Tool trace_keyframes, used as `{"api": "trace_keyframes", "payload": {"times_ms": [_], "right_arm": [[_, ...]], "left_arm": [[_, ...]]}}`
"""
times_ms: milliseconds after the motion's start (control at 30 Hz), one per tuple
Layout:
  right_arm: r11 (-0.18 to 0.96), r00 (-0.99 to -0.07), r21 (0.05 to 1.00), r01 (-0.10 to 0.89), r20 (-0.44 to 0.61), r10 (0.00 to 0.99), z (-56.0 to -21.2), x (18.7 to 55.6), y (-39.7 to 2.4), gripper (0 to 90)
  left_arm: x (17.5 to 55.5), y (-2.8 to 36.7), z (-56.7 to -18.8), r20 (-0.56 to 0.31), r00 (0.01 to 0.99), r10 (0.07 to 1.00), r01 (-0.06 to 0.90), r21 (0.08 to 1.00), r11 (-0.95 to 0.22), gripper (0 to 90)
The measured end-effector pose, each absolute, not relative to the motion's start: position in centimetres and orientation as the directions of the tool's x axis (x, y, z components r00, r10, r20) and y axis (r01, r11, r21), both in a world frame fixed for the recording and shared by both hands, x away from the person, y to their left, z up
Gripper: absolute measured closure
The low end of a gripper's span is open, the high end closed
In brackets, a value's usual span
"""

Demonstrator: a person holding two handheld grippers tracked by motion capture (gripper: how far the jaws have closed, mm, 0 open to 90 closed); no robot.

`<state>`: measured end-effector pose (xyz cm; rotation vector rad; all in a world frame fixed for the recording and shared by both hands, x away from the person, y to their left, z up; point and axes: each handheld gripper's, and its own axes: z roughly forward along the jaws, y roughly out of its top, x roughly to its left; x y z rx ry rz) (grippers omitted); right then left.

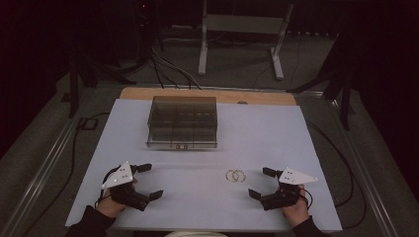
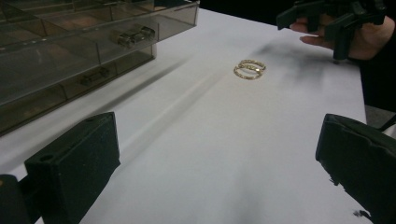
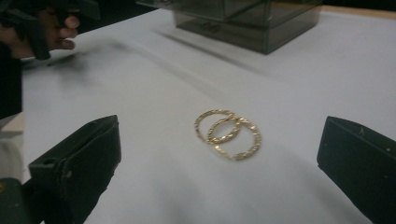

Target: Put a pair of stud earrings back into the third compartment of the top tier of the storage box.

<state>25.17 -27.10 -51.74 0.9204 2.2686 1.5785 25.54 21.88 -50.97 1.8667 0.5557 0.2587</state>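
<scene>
Two thin gold rings point(image 1: 235, 175) lie overlapping on the white table, right of centre; the same rings point(image 3: 227, 134) sit just ahead of my right gripper's wide-apart jaws. My right gripper point(image 1: 262, 183) rests open near the front right, a short way right of the rings, with nothing between its jaws. At the front left my left gripper point(image 1: 150, 181) is open and empty too. The rings point(image 2: 249, 69) lie far ahead in the left gripper view. A smoky clear plastic compartment box point(image 1: 183, 122) stands at the back centre, lid closed.
The white table point(image 1: 276, 133) has a wooden strip along its far edge. Small metal items point(image 2: 132, 35) sit inside the box compartments. A metal stand point(image 1: 242, 29) and cables lie on the floor beyond. The other hand and gripper point(image 2: 343, 21) appear far right in the left gripper view.
</scene>
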Motion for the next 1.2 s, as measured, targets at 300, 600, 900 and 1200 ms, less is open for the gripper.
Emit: {"api": "trace_keyframes", "payload": {"times_ms": [300, 600, 900, 1200], "right_arm": [[0.228, -0.783, 0.904, 0.361, 0.161, 0.600, -51.3, 25.1, -27.1, 0.0], [0.234, -0.811, 0.903, 0.361, 0.180, 0.557, -50.7, 24.8, -26.4, 0.0], [0.198, -0.808, 0.931, 0.306, 0.143, 0.572, -48.5, 24.5, -25.9, 0.0], [0.148, -0.775, 0.940, 0.307, 0.156, 0.612, -46.8, 25.3, -26.2, 0.0]], "left_arm": [[25.5, 21.9, -50.9, -0.087, 0.867, 0.491, 0.246, 0.932, -0.268, 0.5], [25.4, 21.8, -50.9, -0.090, 0.866, 0.492, 0.249, 0.931, -0.268, 0.5], [25.5, 21.9, -50.8, -0.100, 0.868, 0.486, 0.250, 0.934, -0.255, 0.5], [25.5, 21.8, -50.9, -0.101, 0.868, 0.485, 0.253, 0.933, -0.258, 0.5]]}}
